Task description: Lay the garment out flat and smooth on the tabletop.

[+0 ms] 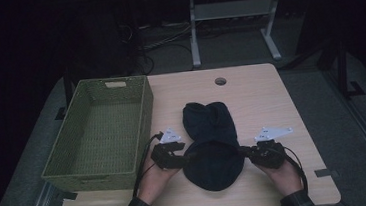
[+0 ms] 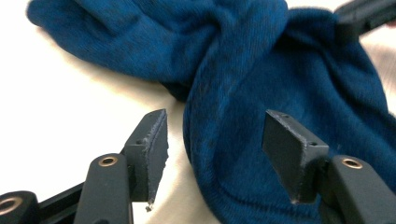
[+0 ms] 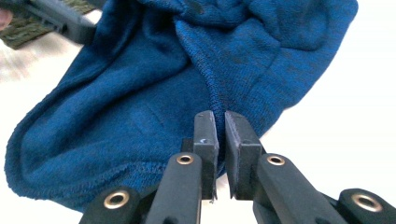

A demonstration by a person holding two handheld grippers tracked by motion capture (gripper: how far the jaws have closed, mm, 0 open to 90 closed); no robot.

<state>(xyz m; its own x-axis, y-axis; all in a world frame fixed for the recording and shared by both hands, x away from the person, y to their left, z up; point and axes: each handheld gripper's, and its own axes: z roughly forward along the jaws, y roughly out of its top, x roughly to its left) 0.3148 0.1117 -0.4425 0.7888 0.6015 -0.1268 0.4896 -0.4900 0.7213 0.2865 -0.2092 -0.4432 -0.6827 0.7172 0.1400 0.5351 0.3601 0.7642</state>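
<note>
One dark blue knit garment (image 1: 211, 145) is lying crumpled on the middle of the bench (image 1: 255, 91), between both grippers. Right gripper (image 3: 220, 128) is pinching its edge, jaws nearly together with a fold of cloth between them. Left gripper (image 2: 215, 149) is standing released, jaws parted either side of the hem. Beside it, left, a green woven basket (image 1: 142, 116) is sitting on the bench.
</note>
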